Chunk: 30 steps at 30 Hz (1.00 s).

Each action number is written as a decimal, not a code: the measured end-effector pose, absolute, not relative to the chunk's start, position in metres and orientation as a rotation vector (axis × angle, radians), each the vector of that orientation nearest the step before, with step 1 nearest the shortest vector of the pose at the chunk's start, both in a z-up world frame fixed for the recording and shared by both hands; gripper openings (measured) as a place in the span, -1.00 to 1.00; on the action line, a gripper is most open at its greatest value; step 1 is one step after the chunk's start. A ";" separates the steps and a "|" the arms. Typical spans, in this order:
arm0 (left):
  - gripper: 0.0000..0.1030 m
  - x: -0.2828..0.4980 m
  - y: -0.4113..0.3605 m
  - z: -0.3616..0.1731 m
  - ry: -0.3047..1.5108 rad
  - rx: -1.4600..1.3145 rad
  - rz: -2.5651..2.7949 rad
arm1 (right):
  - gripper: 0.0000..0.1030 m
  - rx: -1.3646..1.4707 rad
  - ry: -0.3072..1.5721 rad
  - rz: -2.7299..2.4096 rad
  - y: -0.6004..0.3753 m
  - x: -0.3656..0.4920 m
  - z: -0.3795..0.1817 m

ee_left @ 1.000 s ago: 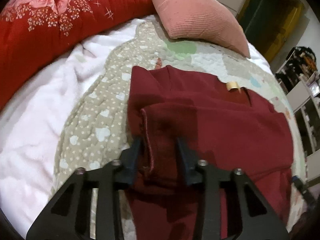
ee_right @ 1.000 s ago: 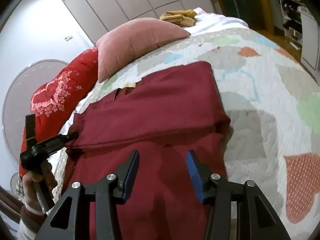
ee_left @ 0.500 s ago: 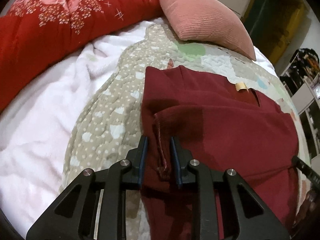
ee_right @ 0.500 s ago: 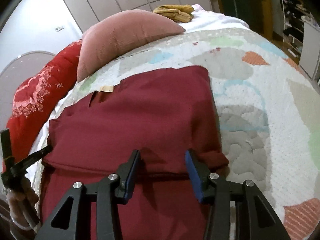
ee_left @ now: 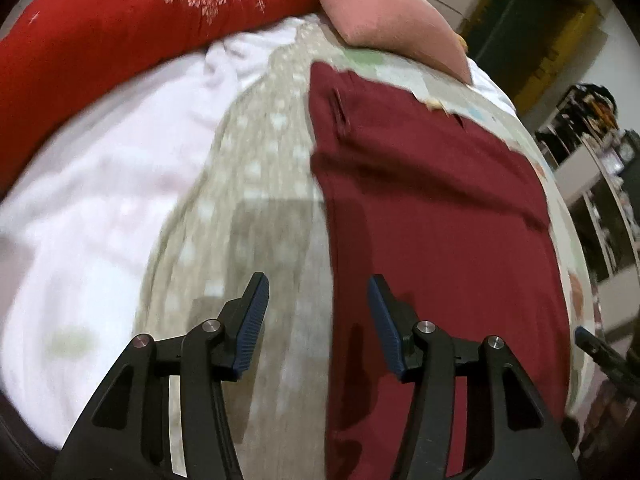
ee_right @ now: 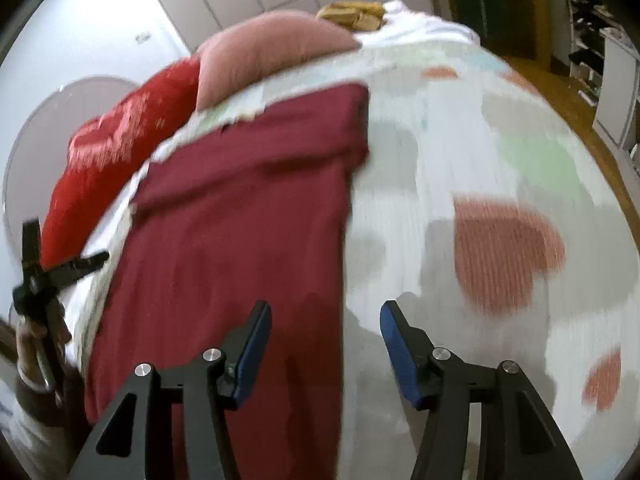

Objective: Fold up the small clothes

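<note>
Dark red folded fabric garment [ee_left: 432, 216] lies flat on the patchwork quilted bed [ee_right: 460, 168], mid-bed. Ribbed pink cushion [ee_right: 272, 48] sits behind it at the head edge; red floral padded quilt [ee_left: 132, 28] along the bed's left edge, beside the cushion.

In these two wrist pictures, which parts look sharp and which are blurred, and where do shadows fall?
Left wrist view: the left gripper is sharp with open jaws; the dotted quilt and white blanket are smeared by motion; a jaw shadow lies on the maroon garment.
Right wrist view: the right gripper is crisp, the patterned quilt is streaked, and a grey shadow falls beside the garment's edge.
</note>
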<state>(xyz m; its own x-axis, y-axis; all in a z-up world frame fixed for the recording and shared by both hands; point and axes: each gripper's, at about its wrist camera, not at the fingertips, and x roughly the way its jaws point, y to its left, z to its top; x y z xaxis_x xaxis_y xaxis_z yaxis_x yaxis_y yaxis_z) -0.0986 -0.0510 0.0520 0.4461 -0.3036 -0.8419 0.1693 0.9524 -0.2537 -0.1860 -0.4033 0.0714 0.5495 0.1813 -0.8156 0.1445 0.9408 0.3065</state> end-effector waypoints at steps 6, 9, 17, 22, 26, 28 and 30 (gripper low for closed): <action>0.08 -0.151 -0.048 0.050 1.123 -0.138 -0.351 | 0.12 0.420 1.020 0.039 -0.401 -0.245 0.055; 0.22 -0.176 -0.051 0.048 1.130 -0.113 -0.365 | 0.18 0.502 1.009 0.053 -0.404 -0.268 0.052; 0.26 -0.215 -0.059 0.040 1.131 -0.014 -0.357 | 0.19 0.538 1.027 0.133 -0.394 -0.298 0.049; 0.30 -0.222 -0.058 0.035 1.147 0.008 -0.354 | 0.19 0.567 1.034 0.210 -0.384 -0.301 0.043; 0.43 -0.225 -0.058 0.033 1.161 -0.022 -0.358 | 0.19 0.591 1.033 0.227 -0.381 -0.297 0.039; 0.49 -0.226 -0.059 0.031 1.172 -0.039 -0.358 | 0.20 0.610 1.030 0.245 -0.381 -0.296 0.038; 0.51 -0.228 -0.062 0.031 1.170 -0.029 -0.352 | 0.20 0.623 1.025 0.256 -0.381 -0.296 0.037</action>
<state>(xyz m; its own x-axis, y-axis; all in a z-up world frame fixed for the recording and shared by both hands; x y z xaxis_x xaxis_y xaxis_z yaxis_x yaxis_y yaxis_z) -0.2276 -0.0616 0.0309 0.3419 -0.2860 -0.8951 0.2559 0.9449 -0.2042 -0.2959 -0.3813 0.0370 0.5086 0.4774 -0.7165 0.0846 0.8005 0.5934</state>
